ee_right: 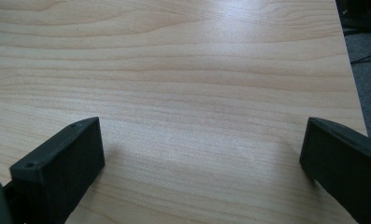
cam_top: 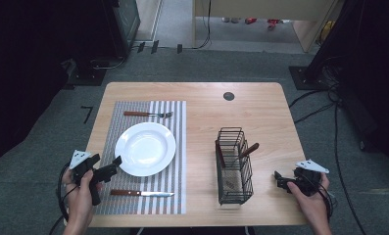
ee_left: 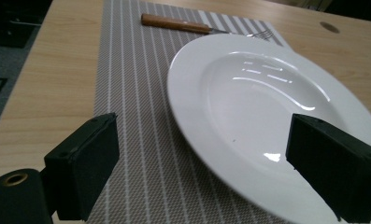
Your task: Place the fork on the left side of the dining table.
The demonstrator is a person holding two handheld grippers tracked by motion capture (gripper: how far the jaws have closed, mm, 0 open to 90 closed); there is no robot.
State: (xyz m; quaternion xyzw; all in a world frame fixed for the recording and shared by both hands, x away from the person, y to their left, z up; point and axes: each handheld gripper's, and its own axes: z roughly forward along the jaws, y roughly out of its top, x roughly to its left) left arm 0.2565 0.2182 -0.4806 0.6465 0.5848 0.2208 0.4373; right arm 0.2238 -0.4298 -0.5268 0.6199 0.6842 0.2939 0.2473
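Both hand-held grippers (cam_top: 114, 164) (cam_top: 279, 178) wide open, empty.

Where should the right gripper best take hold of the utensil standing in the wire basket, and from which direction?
Probably by the brown handle, which sticks up and leans right, out over the rim of the basket. Its lower part is behind the wires. The right gripper, jaws open, could come from above and the right, closing across the handle, then lift it up along its lean.

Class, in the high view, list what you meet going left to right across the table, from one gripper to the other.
Left gripper → plate → wire basket → right gripper.
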